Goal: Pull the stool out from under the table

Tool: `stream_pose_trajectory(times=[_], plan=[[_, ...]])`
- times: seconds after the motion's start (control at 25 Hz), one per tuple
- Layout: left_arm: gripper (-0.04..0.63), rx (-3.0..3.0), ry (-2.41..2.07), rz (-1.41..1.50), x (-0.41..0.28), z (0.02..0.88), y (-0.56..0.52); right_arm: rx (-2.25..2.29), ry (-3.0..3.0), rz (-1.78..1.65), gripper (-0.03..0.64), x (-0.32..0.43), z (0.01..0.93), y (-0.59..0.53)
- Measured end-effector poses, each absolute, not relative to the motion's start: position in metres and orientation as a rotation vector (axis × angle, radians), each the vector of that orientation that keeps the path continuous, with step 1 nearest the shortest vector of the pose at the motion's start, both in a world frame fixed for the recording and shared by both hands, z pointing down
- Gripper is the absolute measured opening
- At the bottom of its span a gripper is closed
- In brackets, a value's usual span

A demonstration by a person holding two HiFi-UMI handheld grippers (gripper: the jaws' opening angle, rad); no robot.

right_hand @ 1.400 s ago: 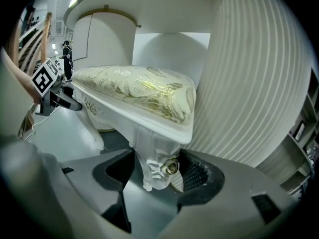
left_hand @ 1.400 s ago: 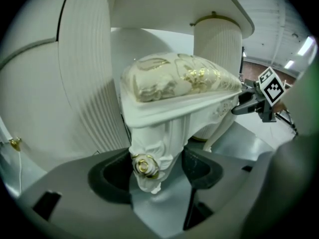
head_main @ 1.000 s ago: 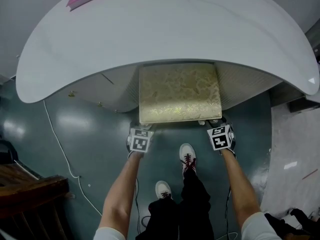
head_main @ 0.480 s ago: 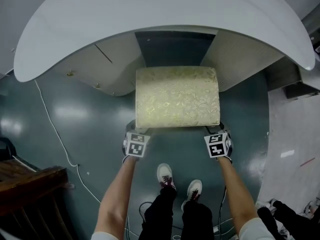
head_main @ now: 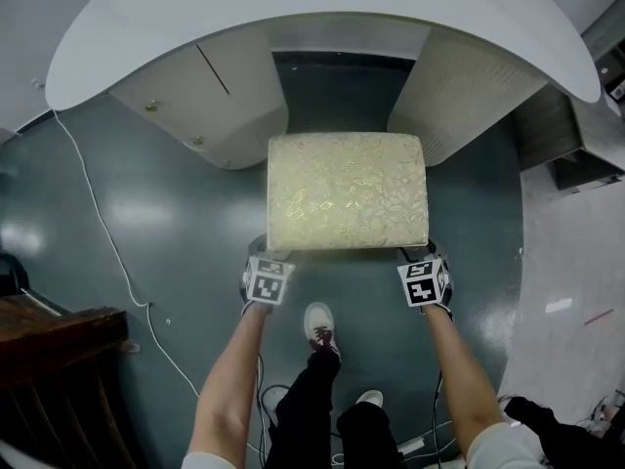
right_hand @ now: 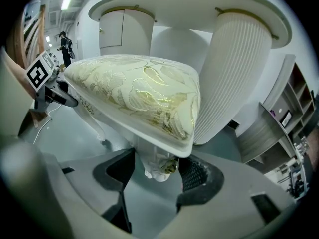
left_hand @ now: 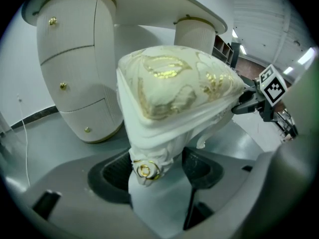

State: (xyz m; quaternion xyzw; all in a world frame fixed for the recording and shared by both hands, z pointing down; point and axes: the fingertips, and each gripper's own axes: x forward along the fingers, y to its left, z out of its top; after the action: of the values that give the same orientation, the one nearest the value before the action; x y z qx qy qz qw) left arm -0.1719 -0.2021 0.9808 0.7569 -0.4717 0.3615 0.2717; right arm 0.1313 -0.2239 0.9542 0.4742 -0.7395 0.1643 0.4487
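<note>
The stool [head_main: 348, 191], with a cream and gold patterned cushion and white carved legs, stands on the grey-green floor just in front of the white curved table [head_main: 322, 27], its whole seat showing. My left gripper [head_main: 266, 254] is at the stool's near left corner. In the left gripper view its jaws are shut on the front left leg [left_hand: 149, 166]. My right gripper [head_main: 422, 256] is at the near right corner, shut on the front right leg [right_hand: 158, 164]. Each gripper view shows the cushion [right_hand: 144, 93] overhead and the other gripper [left_hand: 264, 96] across it.
The table rests on a white drawer pedestal [head_main: 200, 96] at left and a ribbed pedestal [head_main: 459, 86] at right, with a gap between them. A white cable [head_main: 103, 252] runs over the floor. Dark wooden furniture [head_main: 49, 360] is at lower left. The person's shoe [head_main: 319, 325] is behind the stool.
The stool has slid out from under the table toward the person, from half hidden to fully exposed. Both grippers kept their hold on the front legs as the person stepped back.
</note>
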Motion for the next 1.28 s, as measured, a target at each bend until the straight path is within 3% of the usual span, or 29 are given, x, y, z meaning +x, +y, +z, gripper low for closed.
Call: stream_pose_trajectory(times=[1.28], plan=[[0.308, 1.886, -1.246, 1.081, -0.178, 0.967, -0.031, 1.035, -1.693, 0.501, 0.281, 0.176, 0.919, -0.07]])
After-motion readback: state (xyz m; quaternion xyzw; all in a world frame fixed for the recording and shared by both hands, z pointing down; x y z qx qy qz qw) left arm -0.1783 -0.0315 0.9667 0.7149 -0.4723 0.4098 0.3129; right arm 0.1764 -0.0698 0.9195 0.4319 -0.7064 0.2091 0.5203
